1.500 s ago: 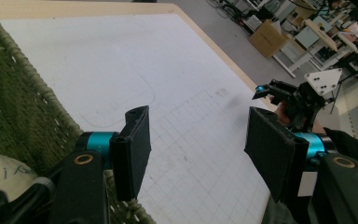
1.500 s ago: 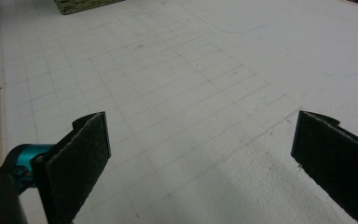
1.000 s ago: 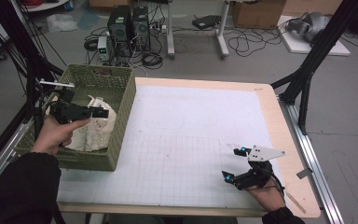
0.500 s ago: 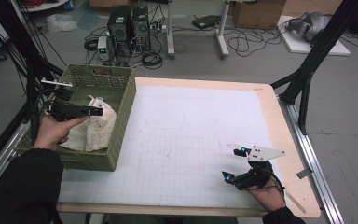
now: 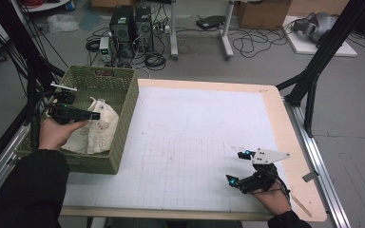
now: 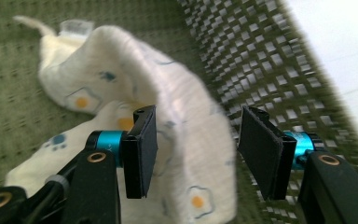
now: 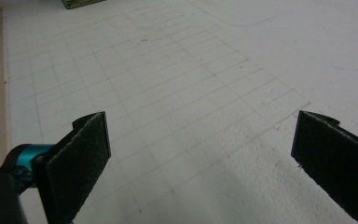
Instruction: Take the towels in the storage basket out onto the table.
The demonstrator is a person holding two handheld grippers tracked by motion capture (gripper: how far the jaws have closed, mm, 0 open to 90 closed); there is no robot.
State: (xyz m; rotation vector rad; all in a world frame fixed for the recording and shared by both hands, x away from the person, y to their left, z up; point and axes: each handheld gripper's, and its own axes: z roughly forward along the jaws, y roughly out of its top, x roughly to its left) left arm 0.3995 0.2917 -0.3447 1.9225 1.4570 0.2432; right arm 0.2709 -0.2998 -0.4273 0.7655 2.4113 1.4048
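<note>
Crumpled cream cotton cloth with flower print (image 6: 177, 140) lying in green woven plastic basket (image 5: 123, 102), at nine o'clock on the white gridded table (image 5: 195, 142). Left gripper (image 6: 193, 151) above it, jaws apart and just been closing around a raised fold, pads not pressing. Right gripper (image 5: 247, 171) at five o'clock, jaws wide apart, holding nothing.

My left gripper (image 6: 193, 154) jaws have been closing around a cream patterned cloth (image 6: 168, 116) fold; green basket (image 6: 242, 51) wall at two o'clock.

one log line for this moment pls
left gripper: jaws closing around patterned cloth in green basket, pads not yet pressing | right gripper: open above white mat
</note>
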